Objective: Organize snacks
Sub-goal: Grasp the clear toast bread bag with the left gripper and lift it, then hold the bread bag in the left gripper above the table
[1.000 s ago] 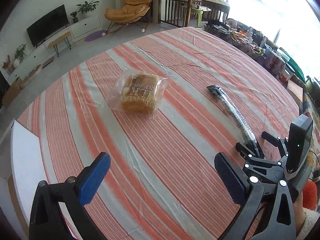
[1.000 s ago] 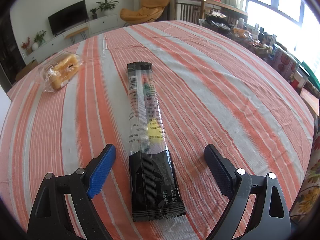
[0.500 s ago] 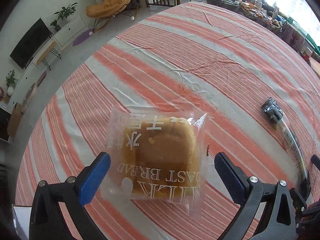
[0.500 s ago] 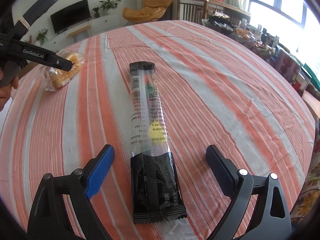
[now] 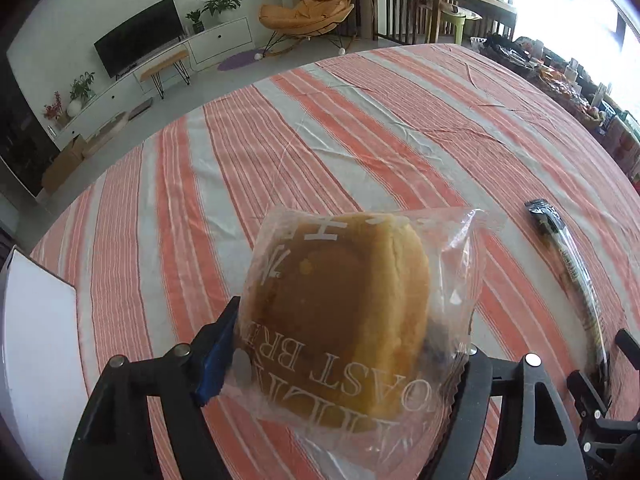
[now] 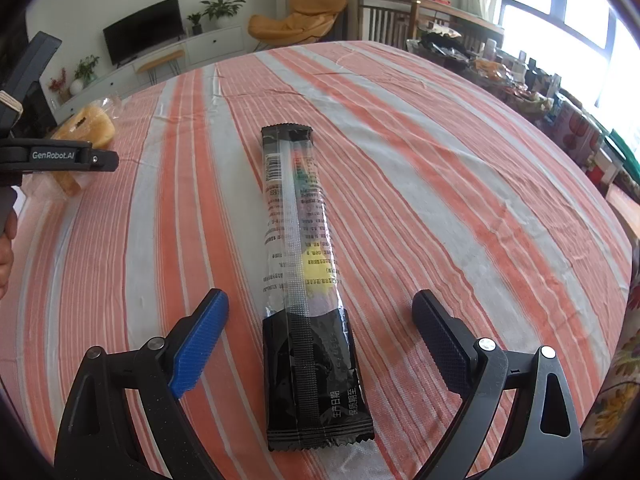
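Observation:
A milk toast bread packet (image 5: 336, 320) in a clear wrapper sits between the jaws of my left gripper (image 5: 340, 344). The jaws are closing, the blue left pad presses the wrapper, and the right pad is hidden behind it. The right wrist view shows the same bread packet (image 6: 86, 128) at far left under the left gripper's finger (image 6: 72, 158). A long black and clear snack packet (image 6: 304, 264) lies flat on the striped tablecloth (image 6: 440, 184). My right gripper (image 6: 320, 300) stands open astride its near end without touching it. That long packet (image 5: 568, 256) also shows at the right in the left wrist view.
A white flat board (image 5: 32, 320) lies at the table's left edge. Several jars and boxes (image 6: 500, 68) crowd the far right edge by the window. A person's hand (image 6: 6, 248) holds the left gripper. Beyond the table are a TV and an orange chair.
My left gripper came down over the bread packet and its jaws closed in from wide open onto the wrapper. The right gripper and the long packet have not moved.

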`<state>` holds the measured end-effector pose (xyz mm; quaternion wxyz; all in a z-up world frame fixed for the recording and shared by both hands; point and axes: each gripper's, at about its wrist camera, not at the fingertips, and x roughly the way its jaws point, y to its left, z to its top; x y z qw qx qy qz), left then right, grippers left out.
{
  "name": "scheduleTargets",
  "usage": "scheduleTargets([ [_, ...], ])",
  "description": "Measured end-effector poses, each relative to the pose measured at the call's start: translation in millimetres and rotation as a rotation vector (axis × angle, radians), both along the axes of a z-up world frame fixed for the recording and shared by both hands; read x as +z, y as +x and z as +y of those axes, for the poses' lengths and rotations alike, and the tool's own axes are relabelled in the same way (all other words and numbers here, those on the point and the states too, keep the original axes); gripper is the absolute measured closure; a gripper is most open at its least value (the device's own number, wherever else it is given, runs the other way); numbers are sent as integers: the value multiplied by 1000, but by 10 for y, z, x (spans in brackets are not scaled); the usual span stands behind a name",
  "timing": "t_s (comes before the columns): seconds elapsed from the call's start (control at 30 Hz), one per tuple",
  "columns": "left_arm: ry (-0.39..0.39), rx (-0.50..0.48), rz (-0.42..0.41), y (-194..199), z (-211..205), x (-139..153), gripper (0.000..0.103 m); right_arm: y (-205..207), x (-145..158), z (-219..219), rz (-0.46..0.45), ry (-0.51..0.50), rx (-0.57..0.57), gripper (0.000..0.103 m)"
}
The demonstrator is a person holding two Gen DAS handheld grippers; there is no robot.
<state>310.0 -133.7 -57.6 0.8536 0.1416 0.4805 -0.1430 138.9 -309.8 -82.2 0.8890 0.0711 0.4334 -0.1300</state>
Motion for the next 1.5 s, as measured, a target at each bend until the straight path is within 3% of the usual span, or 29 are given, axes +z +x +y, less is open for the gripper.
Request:
scheduleTargets([
  [0.13,48,-98,13,-971,59,-86,22,-1,2,0,0,0,0,8],
  [0.17,54,-123,17,-1180,81,-115,14,-1,2,1,0,0,0,8],
  [0.27,7,-202,27,-1581,179,-61,7,-2,3,0,0,0,0,8],
  [0.47,-127,-351,98,-1574,361,266,2,-4,4,-1,0,0,0,8],
  [0.6,-185,-392,215,-1402,387,121,1,-5,2,-1,0,0,0,8],
  [0.67,-152,-384,233,-1350,326,-37,1,-6,4,-2,0,0,0,8],
  [0.77,-120,-371,169,-1421,271,-89,1,-7,4,-2,0,1,0,8],
  [0.9,-148,-222,98,-1573,296,-93,14,-8,4,-2,0,1,0,8],
  [0.97,-146,-156,17,-1704,286,-135,14,-8,4,-2,0,1,0,8],
  [1.07,-181,-66,-93,-1815,331,-237,3,-9,4,-3,0,1,1,8],
  [1.23,-266,-8,-13,-1672,490,-295,0,-11,4,-3,0,1,1,8],
  [1.5,-259,-9,-28,-1748,515,-293,0,-12,4,-4,0,1,1,8],
])
